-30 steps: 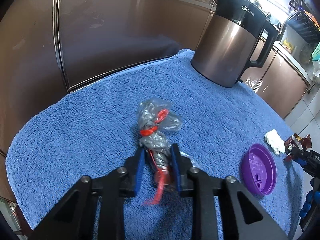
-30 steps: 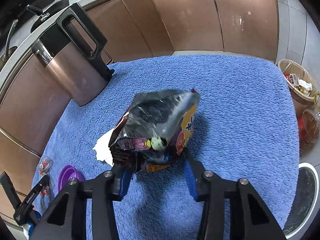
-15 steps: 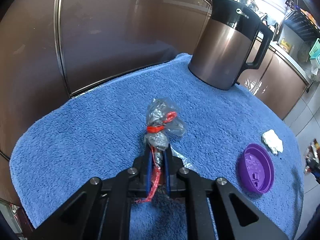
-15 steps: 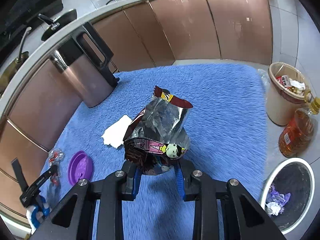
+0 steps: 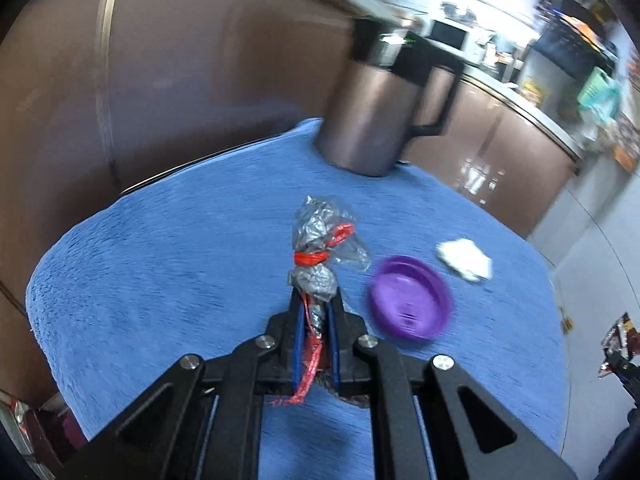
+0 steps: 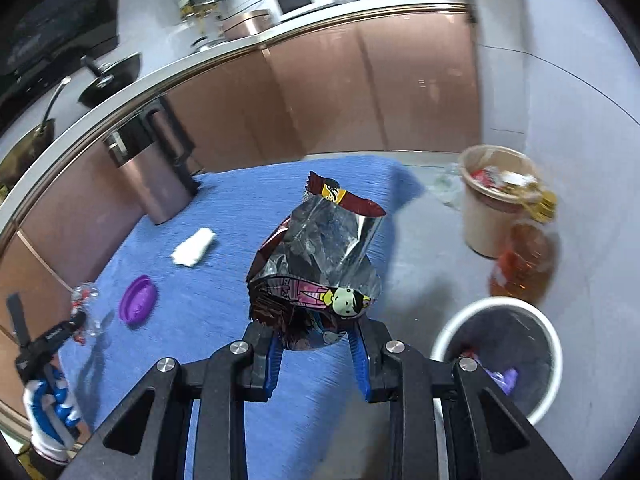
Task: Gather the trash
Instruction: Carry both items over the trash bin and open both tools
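Crinkly snack bag [image 6: 316,268] pinched by right gripper [image 6: 316,356], plastic wrapper [image 5: 318,256] by left gripper [image 5: 316,336]. Carrying step; next, over white bin [image 6: 500,360], fingers apart.

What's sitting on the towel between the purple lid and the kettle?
In the right wrist view, a crumpled white tissue lies on the blue towel between the purple lid and the kettle; nothing else is in that stretch.
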The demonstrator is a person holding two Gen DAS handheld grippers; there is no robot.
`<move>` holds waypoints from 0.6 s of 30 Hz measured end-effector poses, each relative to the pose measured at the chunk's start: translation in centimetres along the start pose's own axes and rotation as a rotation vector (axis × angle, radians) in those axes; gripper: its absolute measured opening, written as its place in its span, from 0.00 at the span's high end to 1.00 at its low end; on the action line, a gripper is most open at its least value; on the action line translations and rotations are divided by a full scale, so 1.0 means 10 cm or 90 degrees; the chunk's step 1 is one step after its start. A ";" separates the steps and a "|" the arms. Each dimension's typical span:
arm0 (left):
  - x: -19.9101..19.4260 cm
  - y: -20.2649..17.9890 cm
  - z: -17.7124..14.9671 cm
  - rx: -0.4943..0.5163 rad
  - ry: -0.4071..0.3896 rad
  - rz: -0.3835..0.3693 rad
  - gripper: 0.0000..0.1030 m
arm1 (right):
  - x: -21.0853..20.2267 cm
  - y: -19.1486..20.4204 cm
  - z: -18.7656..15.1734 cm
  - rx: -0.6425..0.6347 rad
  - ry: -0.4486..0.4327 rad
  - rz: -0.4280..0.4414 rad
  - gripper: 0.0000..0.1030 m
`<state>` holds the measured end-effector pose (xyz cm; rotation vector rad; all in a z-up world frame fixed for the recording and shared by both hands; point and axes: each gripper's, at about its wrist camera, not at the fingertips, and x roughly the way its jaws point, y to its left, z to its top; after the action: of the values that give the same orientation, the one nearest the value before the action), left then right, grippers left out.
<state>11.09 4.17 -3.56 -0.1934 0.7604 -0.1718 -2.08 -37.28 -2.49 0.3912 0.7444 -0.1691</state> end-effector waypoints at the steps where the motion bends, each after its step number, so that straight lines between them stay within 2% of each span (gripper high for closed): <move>1: -0.06 -0.13 -0.02 0.013 -0.003 -0.013 0.91 | -0.05 -0.09 -0.02 0.008 -0.003 -0.008 0.73; 7: -0.27 -0.86 -0.05 0.079 -0.003 -0.094 0.91 | -0.41 -0.56 -0.18 0.031 -0.033 -0.075 0.73; 11: -0.33 -1.44 -0.10 0.133 0.018 -0.151 0.91 | -0.56 -0.84 -0.29 0.046 -0.040 -0.115 0.73; 18: -0.27 -2.57 -0.43 0.258 0.073 -0.230 0.91 | -0.52 -1.30 -0.53 0.099 -0.023 -0.135 0.73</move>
<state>4.04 -20.62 1.24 0.0673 0.7832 -0.6777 -12.90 -46.97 -6.20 0.4547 0.7390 -0.4343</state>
